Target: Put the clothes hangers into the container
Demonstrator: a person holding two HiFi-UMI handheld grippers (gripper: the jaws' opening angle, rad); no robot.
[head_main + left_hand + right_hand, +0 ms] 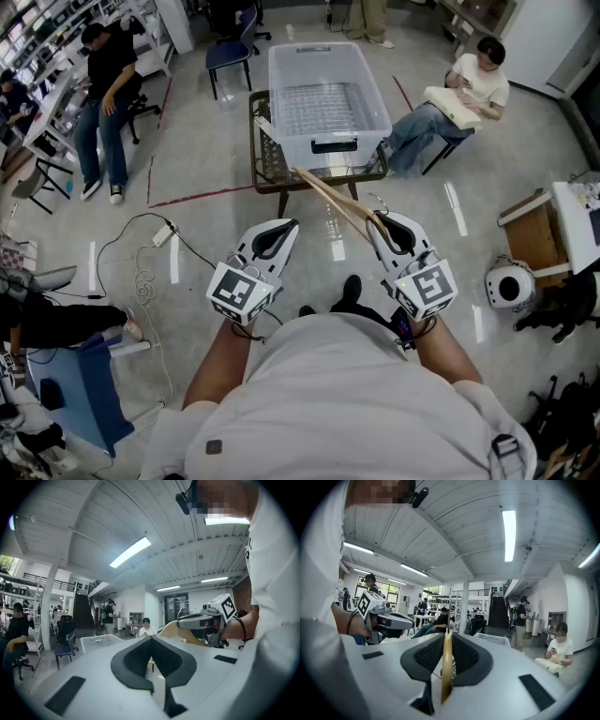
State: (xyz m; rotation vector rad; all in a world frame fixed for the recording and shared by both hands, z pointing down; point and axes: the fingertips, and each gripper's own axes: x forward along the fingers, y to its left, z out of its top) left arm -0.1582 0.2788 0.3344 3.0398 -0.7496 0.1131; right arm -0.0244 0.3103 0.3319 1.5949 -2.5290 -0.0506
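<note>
A clear plastic container stands on a low table ahead of me. My right gripper is shut on a wooden clothes hanger. The hanger's arm slants up and left to the table's near edge, and its metal hook curls by the jaws. In the right gripper view the hanger shows edge-on, pinched between the pads. My left gripper hovers level with the right, a little to its left, jaws together with nothing in them. In the left gripper view the right gripper and the hanger appear to the right.
One person in black sits at the far left, another in a white shirt at the far right. A blue chair stands behind the table. A cable lies on the floor at left. A wooden box and a white round device sit at right.
</note>
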